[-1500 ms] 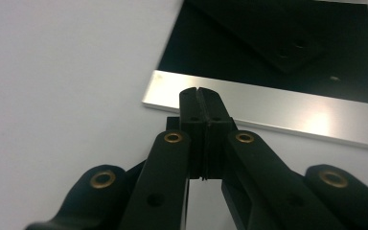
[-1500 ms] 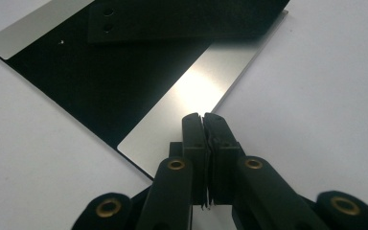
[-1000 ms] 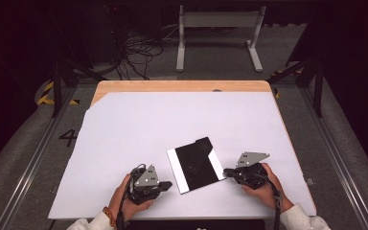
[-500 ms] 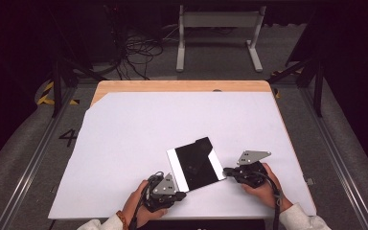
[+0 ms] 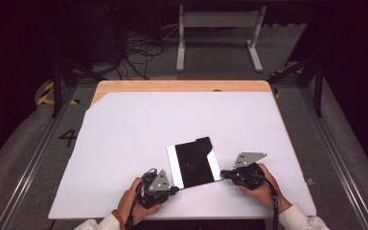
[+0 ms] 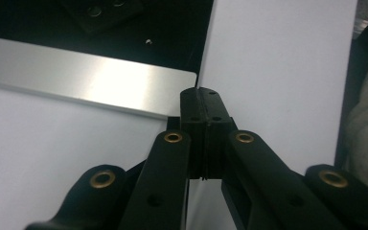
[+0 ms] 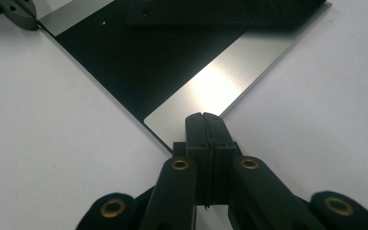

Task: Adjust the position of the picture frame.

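A flat black panel point(image 5: 194, 163) with silver strips along two opposite edges lies on the white-covered table point(image 5: 139, 129), in the near half and slightly right of centre, rotated a little against the table edge. The left hand-held gripper point(image 5: 175, 189) sits at the panel's near left corner, and its jaws are fully closed with the pads pressed together and nothing between them. In the left gripper view, the closed tip of the left hand-held gripper point(image 6: 203, 103) meets the corner of the silver strip point(image 6: 91, 84); whether it touches the strip or stops just short of it cannot be told. The right hand-held gripper point(image 5: 223, 174) rests at the panel's near right corner, also fully closed and holding nothing. In the right gripper view, the closed tip of the right hand-held gripper point(image 7: 204, 125) lies at the corner of the other silver strip point(image 7: 230, 79), at or just over its edge. Each hand-held gripper points inward toward the panel from its own side, so that the panel lies between the two tips. A wooden strip point(image 5: 182, 86) of the table shows along the far edge.
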### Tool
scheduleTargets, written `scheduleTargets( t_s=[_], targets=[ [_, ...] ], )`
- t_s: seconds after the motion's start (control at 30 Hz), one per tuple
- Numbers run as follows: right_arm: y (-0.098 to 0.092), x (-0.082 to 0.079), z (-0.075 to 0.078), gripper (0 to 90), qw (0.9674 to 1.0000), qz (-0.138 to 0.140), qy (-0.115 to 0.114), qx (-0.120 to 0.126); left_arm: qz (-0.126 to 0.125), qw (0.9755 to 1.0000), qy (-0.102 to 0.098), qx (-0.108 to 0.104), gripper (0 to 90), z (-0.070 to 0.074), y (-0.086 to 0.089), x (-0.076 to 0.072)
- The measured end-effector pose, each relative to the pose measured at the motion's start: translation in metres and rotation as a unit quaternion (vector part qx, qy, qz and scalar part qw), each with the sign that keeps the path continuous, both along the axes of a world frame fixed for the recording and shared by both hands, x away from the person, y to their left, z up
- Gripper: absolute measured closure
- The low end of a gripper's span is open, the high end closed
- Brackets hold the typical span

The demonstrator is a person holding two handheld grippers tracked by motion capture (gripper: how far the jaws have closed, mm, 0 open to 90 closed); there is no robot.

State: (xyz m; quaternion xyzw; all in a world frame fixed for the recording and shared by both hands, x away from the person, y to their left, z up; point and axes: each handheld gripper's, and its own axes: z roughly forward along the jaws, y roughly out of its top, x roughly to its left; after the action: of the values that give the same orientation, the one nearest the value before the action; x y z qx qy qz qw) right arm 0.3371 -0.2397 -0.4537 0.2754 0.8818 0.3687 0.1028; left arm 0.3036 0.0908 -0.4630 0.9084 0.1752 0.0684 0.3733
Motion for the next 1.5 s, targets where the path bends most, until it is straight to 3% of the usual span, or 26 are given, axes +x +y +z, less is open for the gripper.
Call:
scheduleTargets(
  t_s=[0.07, 0.1, 0.13, 0.17, 0.2, 0.37, 0.53, 0.63, 0.8, 1.03, 1.13, 1.23, 1.5],
  targets=[
    [0.001, 0.0, 0.0, 90.0, 1.0, 0.0, -0.001, -0.002, 0.02, 0.9997, -0.013, 0.006, 89.9, 0.0, 0.004, 0.003],
    [0.001, 0.0, 0.0, 90.0, 1.0, 0.0, 0.0, -0.001, 0.027, 0.9995, -0.012, 0.007, 89.9, 0.0, 0.008, 0.006],
    [0.002, 0.0, 0.0, 90.0, 1.0, 0.0, -0.001, -0.002, 0.034, 0.9994, 0.001, -0.003, 89.9, -0.001, 0.013, 0.01],
    [0.002, 0.0, 0.0, 90.0, 1.0, 0.002, 0.0, -0.002, 0.032, 0.9993, 0.017, -0.013, 89.7, -0.001, 0.017, 0.014],
    [0.003, 0.0, 0.0, 90.0, 1.0, 0.003, 0.001, -0.002, 0.031, 0.9992, 0.02, -0.015, 89.5, -0.001, 0.019, 0.015],
    [0.007, -0.001, 0.0, 90.0, 0.9999, 0.011, 0.004, 0.0, 0.01, 0.9998, 0.012, -0.012, 88.7, 0.001, 0.02, 0.008],
    [0.011, -0.002, 0.0, 90.0, 0.9997, 0.022, 0.002, -0.006, -0.01, 0.9995, 0.021, -0.019, 89.2, 0.004, 0.019, 0.002],
    [0.014, -0.002, 0.001, 90.0, 0.9996, 0.027, 0.003, -0.007, -0.01, 0.9996, 0.024, -0.01, 89.4, 0.002, 0.02, -0.002],
    [0.018, -0.002, 0.0, 90.0, 0.9994, 0.033, 0.007, -0.004, 0.018, 0.9996, 0.022, -0.006, 88.4, 0.0, 0.024, 0.001],
    [0.027, -0.003, -0.001, 90.0, 0.9992, 0.04, 0.007, -0.001, 0.023, 0.9997, 0.007, 0.005, 88.5, 0.001, 0.024, 0.002],
    [0.031, -0.004, -0.001, 90.0, 0.9991, 0.042, 0.005, -0.002, 0.029, 0.9995, 0.009, 0.004, 88.7, 0.001, 0.027, 0.005],
    [0.033, -0.004, -0.001, 90.0, 0.9991, 0.042, 0.009, 0.001, 0.034, 0.9993, -0.004, 0.015, 89.7, 0.001, 0.028, 0.006],
    [0.038, -0.004, -0.001, 90.0, 0.999, 0.044, 0.008, 0.0, 0.042, 0.999, -0.004, 0.017, 90.0, 0.001, 0.031, 0.009]
  ],
)
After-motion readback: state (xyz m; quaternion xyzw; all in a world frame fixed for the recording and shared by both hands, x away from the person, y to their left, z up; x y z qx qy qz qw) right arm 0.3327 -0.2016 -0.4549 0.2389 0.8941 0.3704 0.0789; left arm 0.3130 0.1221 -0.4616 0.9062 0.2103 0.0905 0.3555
